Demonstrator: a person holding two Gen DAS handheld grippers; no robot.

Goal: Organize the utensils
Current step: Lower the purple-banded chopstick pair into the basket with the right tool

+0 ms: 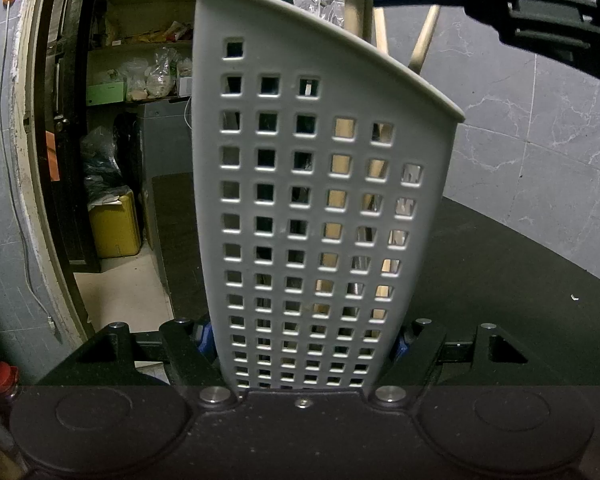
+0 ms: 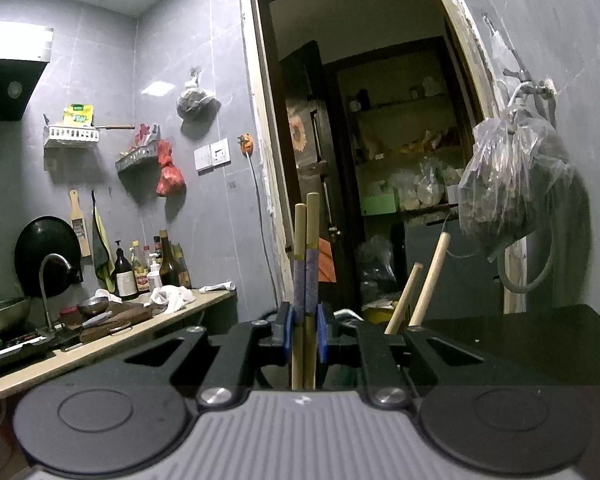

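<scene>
left claw [image 1: 300, 344] clamped on holder [image 1: 300, 200] | right claw [image 2: 304, 328] clamped on chopsticks [image 2: 306, 248] | risk: tips catching holder rim below, tipping it

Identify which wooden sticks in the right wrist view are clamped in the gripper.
The upright pair with purple bands, pinched between the blue pads; the two plain sticks lean free at right.

The grey perforated holder [image 1: 320, 208] is blocking most of what is standing inside it, so only slivers of wooden handles [image 1: 342, 164] are showing through its holes. Its base is dropping out of sight behind the left gripper [image 1: 302, 344]. Between the right gripper [image 2: 305, 330] pads, the chopsticks [image 2: 306, 264] are running down behind the gripper body, their lower ends hidden.
</scene>
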